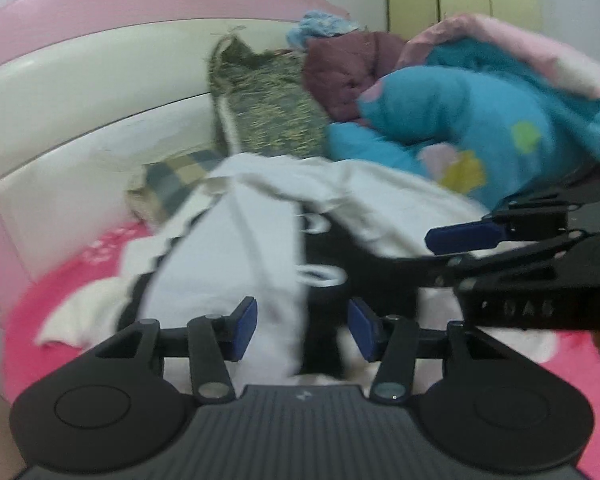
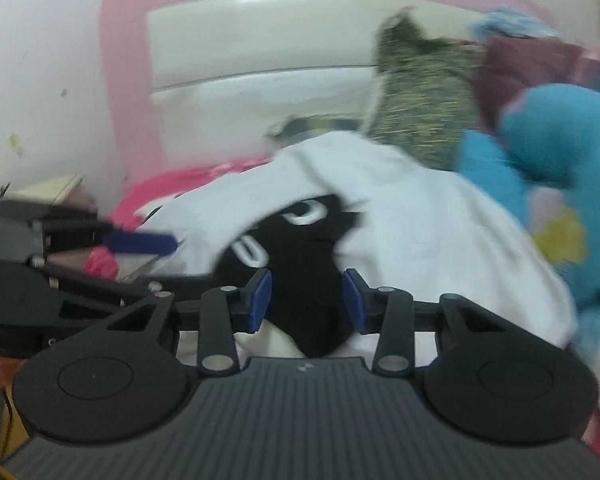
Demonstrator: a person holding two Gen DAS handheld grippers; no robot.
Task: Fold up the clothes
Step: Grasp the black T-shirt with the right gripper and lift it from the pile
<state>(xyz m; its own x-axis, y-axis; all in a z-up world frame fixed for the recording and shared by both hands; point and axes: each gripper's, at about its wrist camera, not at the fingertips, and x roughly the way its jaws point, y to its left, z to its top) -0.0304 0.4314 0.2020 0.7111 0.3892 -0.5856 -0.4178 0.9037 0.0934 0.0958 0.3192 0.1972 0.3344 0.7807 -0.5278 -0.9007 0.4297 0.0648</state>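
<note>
1. The right gripper (image 2: 306, 300) hangs over a white garment (image 2: 420, 216), blue pads half apart around its black print (image 2: 300, 248).
2. The left gripper (image 2: 148, 242) reaches in from the left.
3. A blue quilt (image 2: 548, 140) lies right.

brightness: both my wrist views evenly lit, soft indoor light, source not in view
shadows: weak, only faint dark under my fingers (image 1: 246, 328) and in shirt folds
glare: pale sheen on cream headboard (image 1: 80, 92); no blown spots
blur: heavy motion smear in both; white shirt w/ black print (image 2: 400, 216) soft, blue blanket (image 2: 548, 148) smeared, worse in rt view
sharpest: my own gripper bodies, near cam, ribbed base crisp
distortion: fisheye, pink bed frame (image 2: 124, 80) bows, dark vignette corners
color: slightly washed, cool cast
</note>
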